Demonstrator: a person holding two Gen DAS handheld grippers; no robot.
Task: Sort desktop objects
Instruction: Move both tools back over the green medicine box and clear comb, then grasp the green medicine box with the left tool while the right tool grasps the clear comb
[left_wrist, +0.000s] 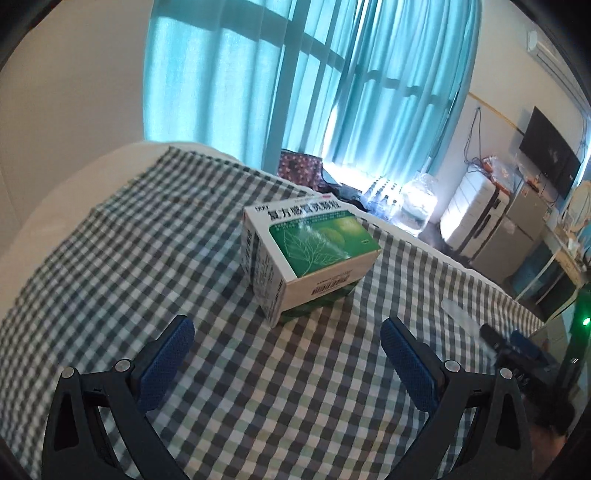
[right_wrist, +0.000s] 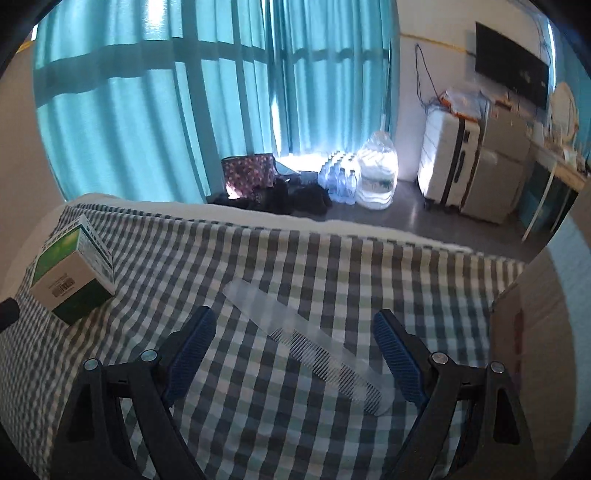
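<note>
Two blue-padded fingers of the left gripper (left_wrist: 287, 328) stand wide apart in the left wrist view, with nothing between them but the checked cloth (left_wrist: 110, 280) covering the surface. Just ahead of the fingertips sits a green and white medicine box (left_wrist: 310, 251), resting flat on the cloth with a leaf picture on its top face and a barcode on the near end; it is clear of both pads. Off to the right, near the cloth's edge, a pale translucent comb (left_wrist: 460, 314) shows faintly, and beside it lies the dark tip of the other tool. Behind the surface hang teal curtains (left_wrist: 295, 81), with a white suitcase (left_wrist: 476, 206) farther right against the wall. From the right wrist view, the right gripper (right_wrist: 294, 325) is likewise spread wide and empty. The clear comb (right_wrist: 306, 343) lies diagonally on the checked cloth (right_wrist: 332, 266), its plain handle end pointing up-left and its toothed end reaching down-right close to the right finger's pad, though whether it touches I cannot tell. The medicine box (right_wrist: 72, 269) sits well apart at the far left edge. A cardboard box (right_wrist: 517, 332) edge rises at the right. On the floor beyond stand bundled water bottles (right_wrist: 341, 177), a large water jug (right_wrist: 376, 177) and the suitcase (right_wrist: 450, 155).
</note>
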